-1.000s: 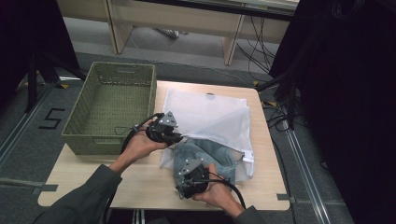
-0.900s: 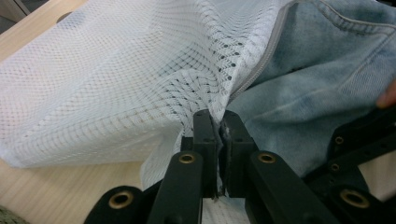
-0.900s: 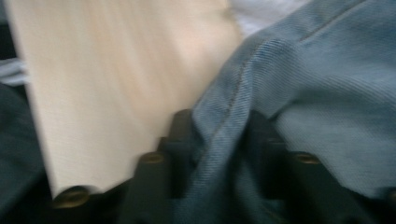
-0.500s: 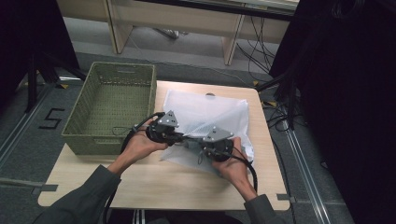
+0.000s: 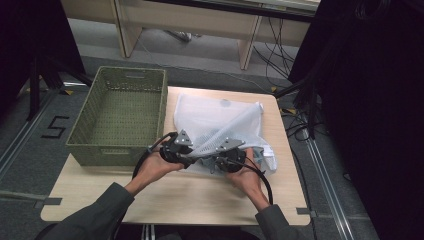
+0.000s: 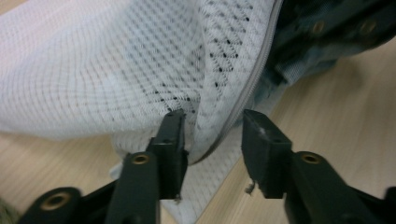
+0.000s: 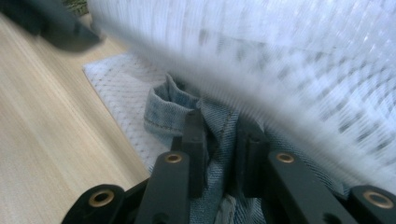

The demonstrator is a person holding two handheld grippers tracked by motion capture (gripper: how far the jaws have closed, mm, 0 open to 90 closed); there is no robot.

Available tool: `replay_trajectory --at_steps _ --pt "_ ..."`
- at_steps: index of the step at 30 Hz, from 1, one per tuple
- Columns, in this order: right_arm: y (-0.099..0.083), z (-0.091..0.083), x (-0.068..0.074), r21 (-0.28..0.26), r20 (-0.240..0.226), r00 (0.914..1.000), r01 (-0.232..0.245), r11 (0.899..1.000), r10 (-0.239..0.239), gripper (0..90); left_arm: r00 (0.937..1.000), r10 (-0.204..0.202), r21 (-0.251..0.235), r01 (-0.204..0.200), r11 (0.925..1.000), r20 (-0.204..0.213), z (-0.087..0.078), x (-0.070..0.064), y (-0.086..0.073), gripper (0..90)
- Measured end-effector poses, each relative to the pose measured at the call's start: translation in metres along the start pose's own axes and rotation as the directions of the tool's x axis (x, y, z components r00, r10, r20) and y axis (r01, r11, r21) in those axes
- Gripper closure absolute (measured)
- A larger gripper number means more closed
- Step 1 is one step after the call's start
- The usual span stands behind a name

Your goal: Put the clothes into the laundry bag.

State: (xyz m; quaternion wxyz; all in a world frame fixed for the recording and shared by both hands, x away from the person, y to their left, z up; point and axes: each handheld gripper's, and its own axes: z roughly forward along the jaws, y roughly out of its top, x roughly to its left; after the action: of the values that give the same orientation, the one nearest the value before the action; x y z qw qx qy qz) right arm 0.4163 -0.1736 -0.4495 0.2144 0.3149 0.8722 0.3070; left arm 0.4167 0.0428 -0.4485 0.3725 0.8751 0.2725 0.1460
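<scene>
A white mesh laundry bag [image 5: 220, 117] lies on the wooden table [image 5: 175, 200] with blue jeans [image 5: 257, 154] partly inside it. My left gripper [image 5: 190, 151] is at the bag's near left corner. In the left gripper view its jaws stand apart, and the zipper edge of the mesh bag [image 6: 116, 70] hangs between them against one fingertip [image 6: 173, 135]; the left gripper [image 6: 212, 123] is open. My right gripper [image 5: 225, 156] sits under the lifted upper mesh layer [image 7: 280, 46]. The right gripper [image 7: 224, 126] is shut on a fold of the jeans [image 7: 168, 112].
A green woven basket [image 5: 82, 125] stands on the table's left half, touching the bag's left side. Bare wood runs along the front edge near the person's forearms. Cables and desk legs lie on the floor beyond the table.
My right gripper has moved away from the table's front edge with the jeans, going under the mesh beside the left gripper. The left gripper has stayed where it was.
</scene>
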Motion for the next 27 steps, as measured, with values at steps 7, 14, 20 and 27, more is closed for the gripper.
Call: replay_trajectory --at_steps 7,14,20,27 --pt "-0.001 -0.004 -0.004 -0.021 -0.007 0.9999 -0.013 1.0 0.013 77.3 0.9998 0.022 0.085 -0.022 0.9961 0.003 0.009 -0.013 -0.021 47.6" --pt "-0.002 -0.007 -0.007 -0.024 -0.033 0.9992 -0.024 0.999 0.023 77.3 0.9992 0.015 0.097 -0.018 0.9951 0.038 0.036 -0.006 -0.025 40.8" --pt "-0.002 -0.009 -0.008 -0.023 -0.036 0.9989 -0.029 0.999 0.028 77.4 0.9959 -0.059 0.112 0.051 0.9924 0.069 0.053 0.0 -0.028 43.9" --pt "-0.001 -0.013 -0.01 -0.027 -0.009 0.9997 -0.022 0.999 0.022 77.9 0.9977 -0.049 0.115 0.044 0.9923 0.046 0.053 -0.001 -0.026 86.0"
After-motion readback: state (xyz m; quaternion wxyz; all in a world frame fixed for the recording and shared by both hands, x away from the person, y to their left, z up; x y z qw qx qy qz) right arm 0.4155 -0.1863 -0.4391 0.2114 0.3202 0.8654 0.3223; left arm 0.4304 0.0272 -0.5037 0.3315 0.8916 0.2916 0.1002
